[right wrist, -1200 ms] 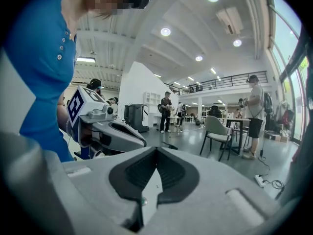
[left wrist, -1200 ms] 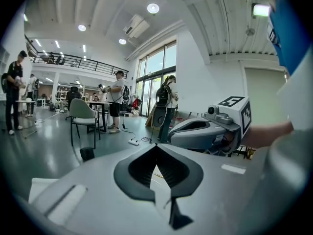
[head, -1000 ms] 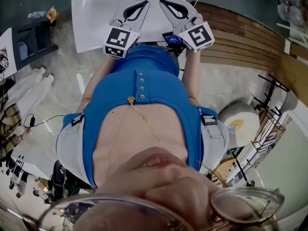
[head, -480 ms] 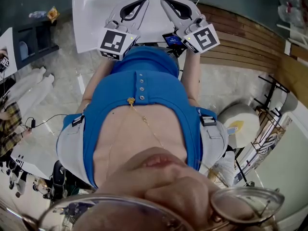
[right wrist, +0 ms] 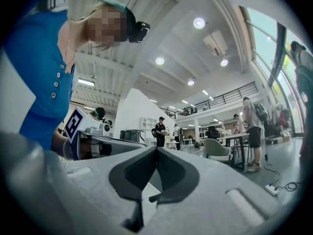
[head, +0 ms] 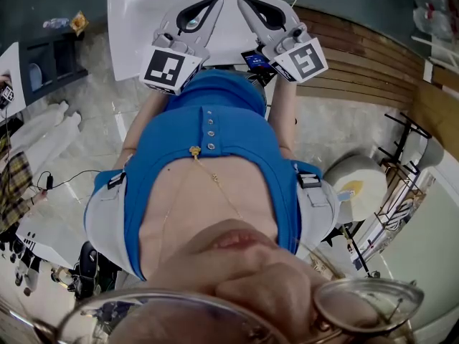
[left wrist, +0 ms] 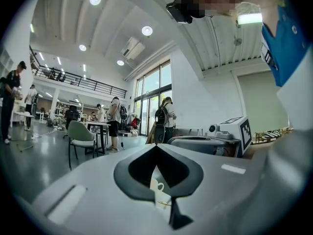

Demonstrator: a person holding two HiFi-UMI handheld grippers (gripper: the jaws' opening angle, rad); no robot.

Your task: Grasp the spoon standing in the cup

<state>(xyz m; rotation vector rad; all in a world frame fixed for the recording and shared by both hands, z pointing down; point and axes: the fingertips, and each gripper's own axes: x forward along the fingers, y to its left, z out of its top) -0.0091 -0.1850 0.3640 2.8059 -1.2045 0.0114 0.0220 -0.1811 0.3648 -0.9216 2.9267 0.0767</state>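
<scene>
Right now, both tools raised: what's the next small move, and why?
Probably open the left tool. Its jaws are shut and empty, and the white cup shows framed between them, well beyond the tips. The spoon is too small to make out. The right tool is shut too.

The left gripper [head: 215, 4] and right gripper [head: 242, 3] looked matt grey plastic, the table [head: 133, 41] smooth white (its neighbour, the planking [head: 366, 56], bare wood).

Left gripper [left wrist: 156, 147], fingers [left wrist: 98, 195] together, white cup [left wrist: 157, 186] beyond.
</scene>
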